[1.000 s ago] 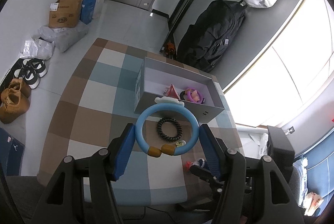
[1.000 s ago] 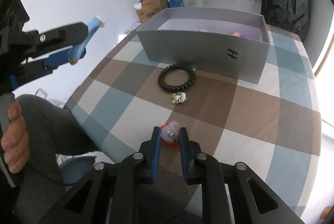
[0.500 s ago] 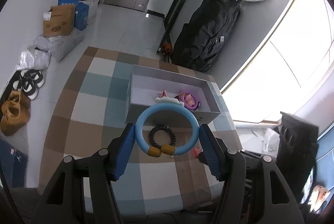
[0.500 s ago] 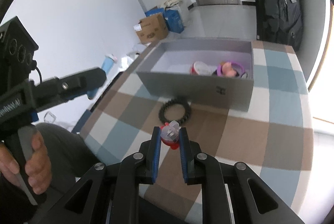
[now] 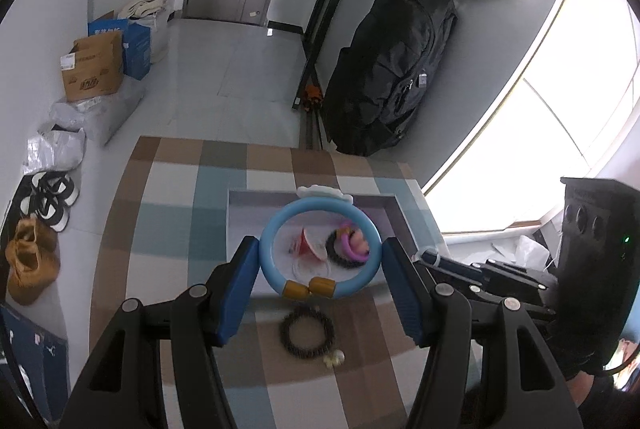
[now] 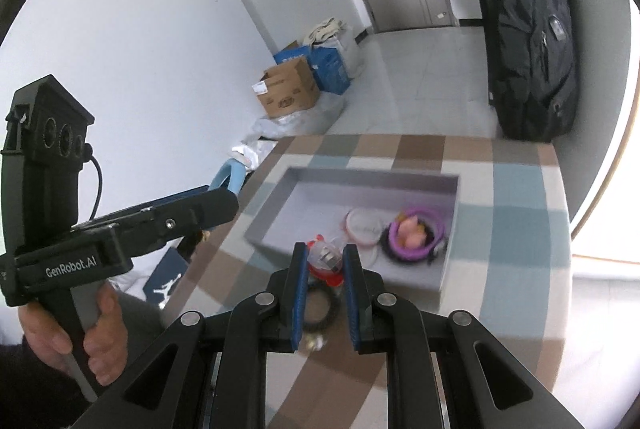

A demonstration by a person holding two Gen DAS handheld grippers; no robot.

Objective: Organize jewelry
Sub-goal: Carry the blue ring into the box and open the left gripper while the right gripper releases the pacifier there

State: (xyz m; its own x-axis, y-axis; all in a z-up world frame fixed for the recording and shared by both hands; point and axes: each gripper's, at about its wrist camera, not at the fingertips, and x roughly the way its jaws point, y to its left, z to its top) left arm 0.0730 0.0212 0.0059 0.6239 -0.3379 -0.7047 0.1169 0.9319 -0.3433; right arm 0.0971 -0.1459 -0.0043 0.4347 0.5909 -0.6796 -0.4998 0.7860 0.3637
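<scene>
The left gripper holds a light blue bangle crosswise between its two blue pads, jaws about half open and pressing on the ring's left and right edges. The bangle carries two mustard-coloured beads at its near side and a white cloud-shaped charm at its far side. Seen through the ring, directly below and beyond it, is the grey box, open-topped, standing on the checked tablecloth. Inside the box lie a purple ring with a pink piece, a black hair tie under it, and a red and white item. A black beaded bracelet with a small pale charm lies on the cloth outside the box, on the near side, below the left gripper's pads.

The right gripper is closed narrowly on a small red and clear trinket, pinched between its pads. The trinket sits above the near wall of the box, with the beaded bracelet partly hidden under the fingers. In this view the left gripper appears at the left, held by a hand, the bangle projecting beyond its tip, left of the box

Off the table stand a black backpack, a cardboard carton and shoes
</scene>
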